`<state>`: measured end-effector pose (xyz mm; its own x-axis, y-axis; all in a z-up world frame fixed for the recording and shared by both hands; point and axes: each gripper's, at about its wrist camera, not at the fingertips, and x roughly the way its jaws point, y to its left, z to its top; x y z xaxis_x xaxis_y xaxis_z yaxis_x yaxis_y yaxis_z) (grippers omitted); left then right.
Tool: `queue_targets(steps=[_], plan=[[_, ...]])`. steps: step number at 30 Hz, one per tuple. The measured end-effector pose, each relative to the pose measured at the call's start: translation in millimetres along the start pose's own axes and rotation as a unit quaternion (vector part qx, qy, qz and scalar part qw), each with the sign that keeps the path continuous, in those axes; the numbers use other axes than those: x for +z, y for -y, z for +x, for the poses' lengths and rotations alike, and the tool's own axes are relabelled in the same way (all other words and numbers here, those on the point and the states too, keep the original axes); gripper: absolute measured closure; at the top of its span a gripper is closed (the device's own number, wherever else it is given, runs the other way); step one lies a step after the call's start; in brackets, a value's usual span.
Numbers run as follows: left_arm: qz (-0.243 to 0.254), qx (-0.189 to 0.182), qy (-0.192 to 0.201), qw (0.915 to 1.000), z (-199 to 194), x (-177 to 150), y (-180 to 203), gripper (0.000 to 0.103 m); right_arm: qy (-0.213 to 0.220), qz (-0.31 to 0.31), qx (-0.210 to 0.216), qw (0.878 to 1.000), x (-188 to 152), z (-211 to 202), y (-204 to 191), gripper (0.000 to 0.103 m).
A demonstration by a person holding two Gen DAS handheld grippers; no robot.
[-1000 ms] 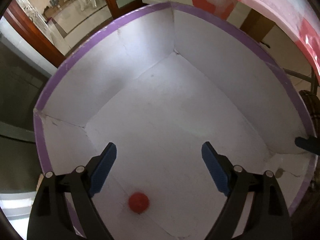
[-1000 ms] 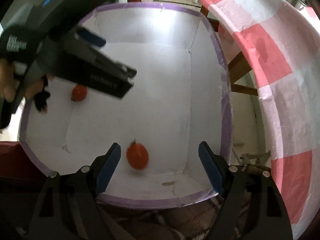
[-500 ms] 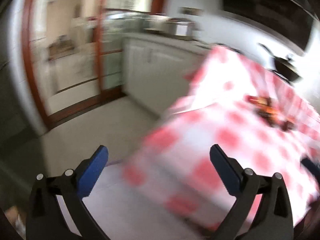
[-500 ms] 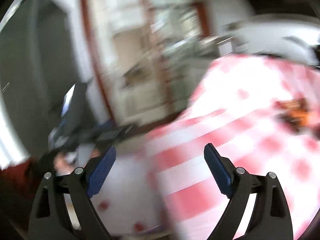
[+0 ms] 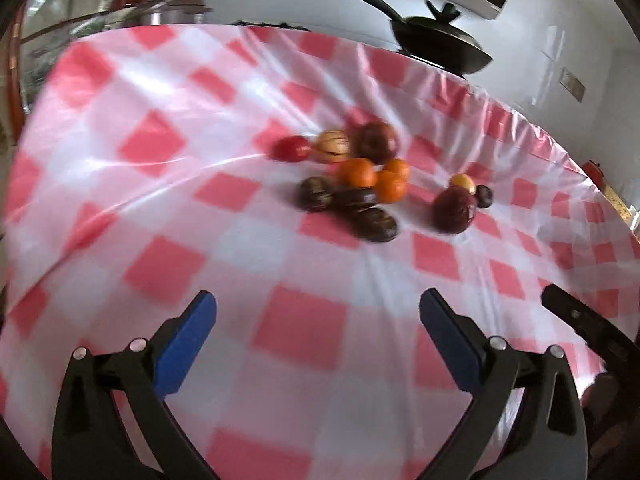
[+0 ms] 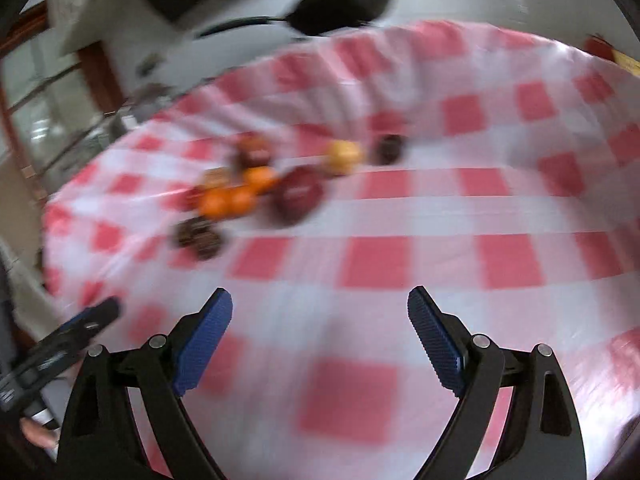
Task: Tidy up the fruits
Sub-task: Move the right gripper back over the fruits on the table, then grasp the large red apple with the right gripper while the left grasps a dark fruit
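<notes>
blur softens both views, the right wrist view most, so we cannot name every fruit with certainty. in the left wrist view we see a red-and-white checked tablecloth [image 5: 168, 256] with a cluster of fruits [image 5: 360, 184] lying on it well ahead of our left gripper [image 5: 318, 320]. in that cluster we make out three oranges [image 5: 357, 172] touching one another, dark brown oval fruits [image 5: 374, 222] just in front of them, a small red fruit [image 5: 291, 148] at the left end, a pale striped one [image 5: 331, 146] beside it, and a dark red round fruit [image 5: 377, 142] behind. a little to the right, apart from the cluster, sit a dark red fruit [image 5: 454, 210], a small yellow one [image 5: 462, 181] and a small dark one [image 5: 483, 196]. the far table edge cuts off what lies behind; a black pan [image 5: 440, 46] shows beyond it.

our left gripper's blue fingers [image 5: 188, 338] stand wide apart with nothing between them. the fruits lie up the frame from the gap, not touching either finger. part of the other gripper enters at the right edge.

in the right wrist view our right gripper [image 6: 320, 320] is also spread wide and empty, its fingers [image 6: 434, 334] over bare cloth. the fruits appear as smeared shapes ahead and to the left of the gap, well apart from it.
</notes>
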<state>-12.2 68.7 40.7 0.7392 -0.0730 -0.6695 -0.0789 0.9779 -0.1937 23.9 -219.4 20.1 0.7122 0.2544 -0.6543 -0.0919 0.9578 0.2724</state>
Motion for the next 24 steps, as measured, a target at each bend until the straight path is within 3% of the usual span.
queue_targets(steps=[6,13,18,23,24], plan=[[-0.007,-0.017,-0.012,0.9998,20,-2,10,0.002,-0.041,-0.005,-0.027,0.999,28,36,31,0.017],[-0.060,-0.045,-0.029,0.9967,26,-5,-8,0.002,-0.050,-0.098,0.001,0.994,59,80,-20,0.016],[-0.044,-0.057,-0.032,0.9969,27,-7,-3,0.002,-0.089,-0.172,0.007,0.981,78,122,-50,0.015],[-0.043,-0.053,-0.045,0.9967,31,-6,-2,0.002,-0.108,-0.183,0.026,0.977,90,142,-51,0.015],[-0.043,-0.052,-0.052,0.9963,33,-5,-2,0.002,-0.110,-0.185,0.033,0.976,90,142,-52,0.021]])
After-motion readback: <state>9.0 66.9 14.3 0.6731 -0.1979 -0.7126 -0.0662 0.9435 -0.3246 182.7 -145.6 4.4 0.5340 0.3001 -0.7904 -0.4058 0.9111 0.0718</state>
